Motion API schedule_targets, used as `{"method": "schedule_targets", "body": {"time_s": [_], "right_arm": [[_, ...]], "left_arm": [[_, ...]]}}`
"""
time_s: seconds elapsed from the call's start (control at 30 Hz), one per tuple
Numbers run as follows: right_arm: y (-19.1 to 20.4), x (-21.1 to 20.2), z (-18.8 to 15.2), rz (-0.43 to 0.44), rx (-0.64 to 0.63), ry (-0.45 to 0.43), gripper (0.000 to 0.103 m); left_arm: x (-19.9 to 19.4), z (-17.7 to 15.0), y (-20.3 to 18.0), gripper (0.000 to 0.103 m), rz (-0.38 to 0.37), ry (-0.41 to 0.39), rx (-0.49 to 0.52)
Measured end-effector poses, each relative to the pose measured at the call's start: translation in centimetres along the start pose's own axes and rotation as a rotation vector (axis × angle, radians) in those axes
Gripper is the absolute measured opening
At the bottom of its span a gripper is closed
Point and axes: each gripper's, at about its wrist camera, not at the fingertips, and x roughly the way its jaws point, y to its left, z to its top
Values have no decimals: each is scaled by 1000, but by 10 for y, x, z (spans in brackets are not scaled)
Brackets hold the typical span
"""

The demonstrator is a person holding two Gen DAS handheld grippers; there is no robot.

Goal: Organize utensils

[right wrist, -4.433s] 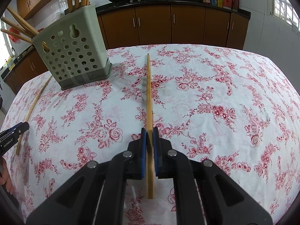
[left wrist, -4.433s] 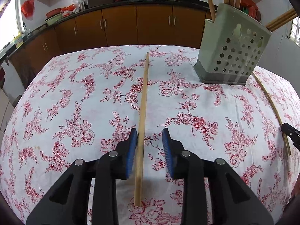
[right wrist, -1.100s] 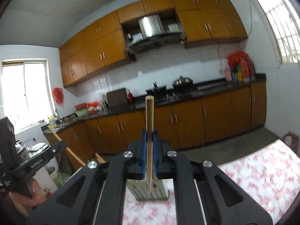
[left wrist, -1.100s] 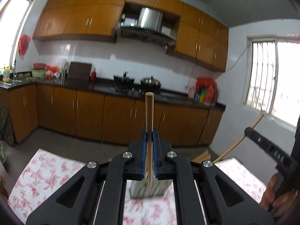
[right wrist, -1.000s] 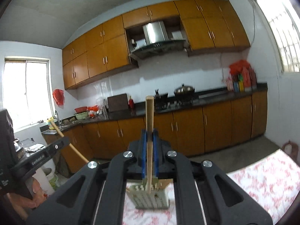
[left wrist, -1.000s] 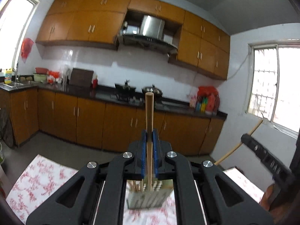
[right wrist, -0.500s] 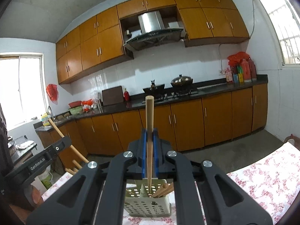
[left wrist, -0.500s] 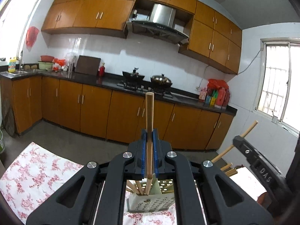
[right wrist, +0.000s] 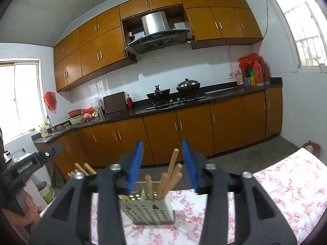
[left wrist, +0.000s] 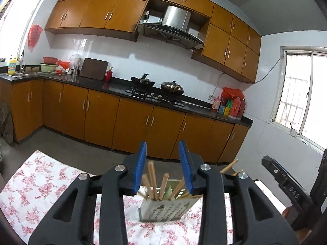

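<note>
A pale green perforated utensil holder (left wrist: 166,210) stands on the floral tablecloth (left wrist: 36,192), with several wooden chopsticks (left wrist: 152,179) upright in it. My left gripper (left wrist: 163,167) is open and empty just above the holder. In the right wrist view the same holder (right wrist: 150,209) holds the chopsticks (right wrist: 170,173), and my right gripper (right wrist: 163,165) is open and empty above it. Each gripper sees the other at its frame edge, the right one in the left wrist view (left wrist: 286,185) and the left one in the right wrist view (right wrist: 30,164).
Brown kitchen cabinets (left wrist: 130,122) and a black counter with pots run behind the table. The table's far edge lies just past the holder. A bucket (right wrist: 45,190) stands on the floor at the left.
Both grippers held a chopstick upright over the holder; both have opened and the chopsticks have dropped into the holder.
</note>
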Motion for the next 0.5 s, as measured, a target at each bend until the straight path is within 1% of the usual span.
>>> {"method": "schedule_targets", "body": {"time_s": [0.03,0.07,0.1,0.17,0.2,0.27,0.3,0.37,0.43,0.5], "right_arm": [[-2,-8,-4,-8,-2,2,60],[-4,-14,-9,-13,-4,5,67],[-5,-22,-15,-17,-8,12,71],[-6,-32,-26,-31,-23,23,84],[-6,-38,-34,-42,-38,31,87],[-4,-48,-46,-55,-61,38,97],[-4,-52,-52,-62,-70,41,99],[-2,-60,-65,-70,-82,47,99],[2,-67,-76,-77,-100,55,99],[7,-72,-84,-93,-125,62,99]], "left_arm": [[-3,-2,2,38,2,3,2],[-8,-5,5,42,7,6,5],[-14,-10,7,45,10,12,8],[-23,-20,12,56,18,21,16],[-30,-29,15,60,27,24,28],[-40,-42,18,72,48,29,50],[-42,-47,19,75,55,33,56],[-49,-57,22,87,67,41,67],[-57,-70,22,94,83,44,92],[-65,-82,20,97,110,44,136]]}}
